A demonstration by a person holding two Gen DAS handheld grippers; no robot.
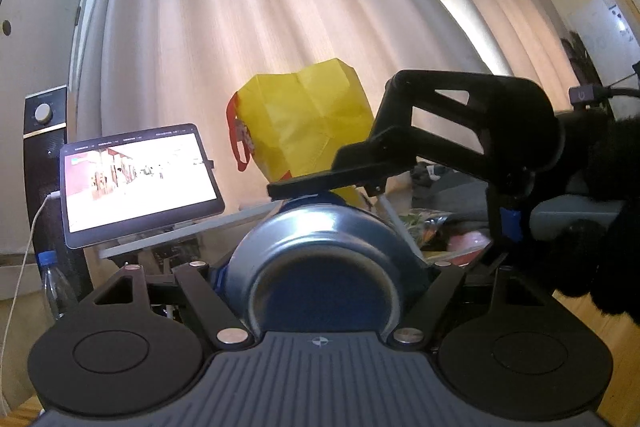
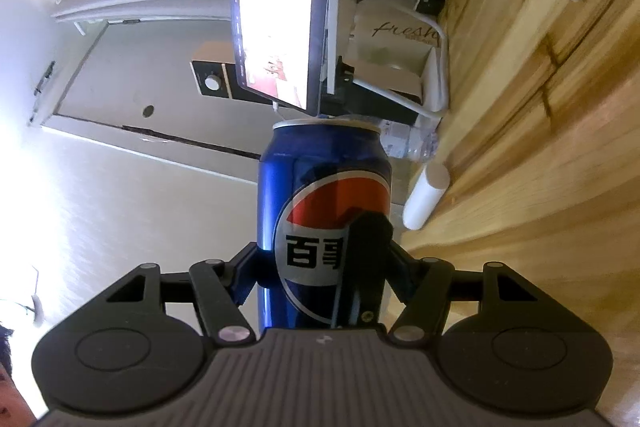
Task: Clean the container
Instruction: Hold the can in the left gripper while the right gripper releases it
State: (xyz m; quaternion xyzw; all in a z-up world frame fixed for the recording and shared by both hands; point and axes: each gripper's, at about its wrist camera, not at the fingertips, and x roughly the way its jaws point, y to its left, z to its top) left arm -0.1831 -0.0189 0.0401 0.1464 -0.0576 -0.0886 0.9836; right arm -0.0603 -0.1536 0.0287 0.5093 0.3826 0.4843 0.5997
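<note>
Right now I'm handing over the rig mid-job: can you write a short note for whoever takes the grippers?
Right gripper: shut on the blue metal Pepsi can, clamping its sides, the can lying along the fingers.
Left gripper: set around the can's bottom end; whether its pads press cannot be told.
Can: held off the floor between both grippers, with the lit tablet beyond it.
Done: can picked up.
Left: the cleaning itself. No cloth or wipe is in view.
</note>
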